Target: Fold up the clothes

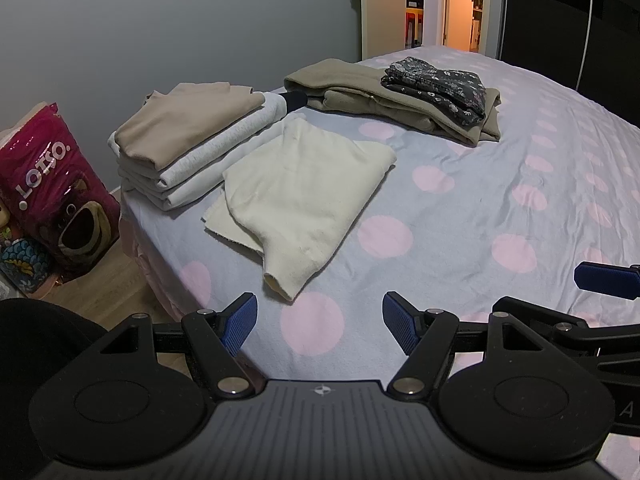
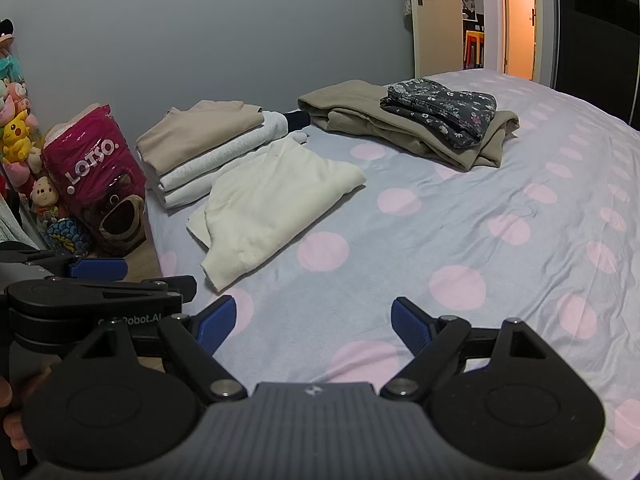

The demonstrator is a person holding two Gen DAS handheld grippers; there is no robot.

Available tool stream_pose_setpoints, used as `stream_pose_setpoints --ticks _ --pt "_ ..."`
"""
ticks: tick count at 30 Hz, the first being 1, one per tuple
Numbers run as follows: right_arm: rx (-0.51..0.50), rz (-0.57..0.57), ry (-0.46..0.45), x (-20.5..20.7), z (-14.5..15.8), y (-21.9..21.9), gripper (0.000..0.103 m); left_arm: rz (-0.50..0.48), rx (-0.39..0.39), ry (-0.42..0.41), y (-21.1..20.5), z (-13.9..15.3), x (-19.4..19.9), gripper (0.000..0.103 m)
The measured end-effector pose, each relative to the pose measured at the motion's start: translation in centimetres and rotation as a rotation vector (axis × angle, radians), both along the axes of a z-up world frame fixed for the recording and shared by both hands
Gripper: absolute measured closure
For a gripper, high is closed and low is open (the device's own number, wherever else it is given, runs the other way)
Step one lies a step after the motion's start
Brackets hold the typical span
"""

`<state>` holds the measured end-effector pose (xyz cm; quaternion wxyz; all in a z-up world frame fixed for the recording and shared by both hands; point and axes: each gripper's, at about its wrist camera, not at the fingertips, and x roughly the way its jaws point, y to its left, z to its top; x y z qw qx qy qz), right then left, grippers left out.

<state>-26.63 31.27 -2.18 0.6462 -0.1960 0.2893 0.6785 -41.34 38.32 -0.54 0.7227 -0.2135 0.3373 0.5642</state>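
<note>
Item: cream garment (image 1: 304,196), roughly folded near the bed's (image 1: 460,208) left edge; I hold left gripper (image 1: 320,322) and right gripper (image 2: 310,324) spread apart, empty; next, likely grasp it for stacking.

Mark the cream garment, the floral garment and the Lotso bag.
cream garment (image 1: 304,184), left wrist view, middle of its top layer
floral garment (image 2: 440,106), right wrist view, centre of the folded top
Lotso bag (image 2: 94,168), right wrist view, its pink printed front
</note>
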Motion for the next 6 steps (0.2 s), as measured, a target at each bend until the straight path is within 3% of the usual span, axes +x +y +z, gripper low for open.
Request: stream_pose_setpoints --ticks 6 --pt "-0.004 0.002 0.003 0.0 -0.11 0.09 0.017 -0.002 0.001 -0.005 -0.14 -0.12 -0.08 0.036"
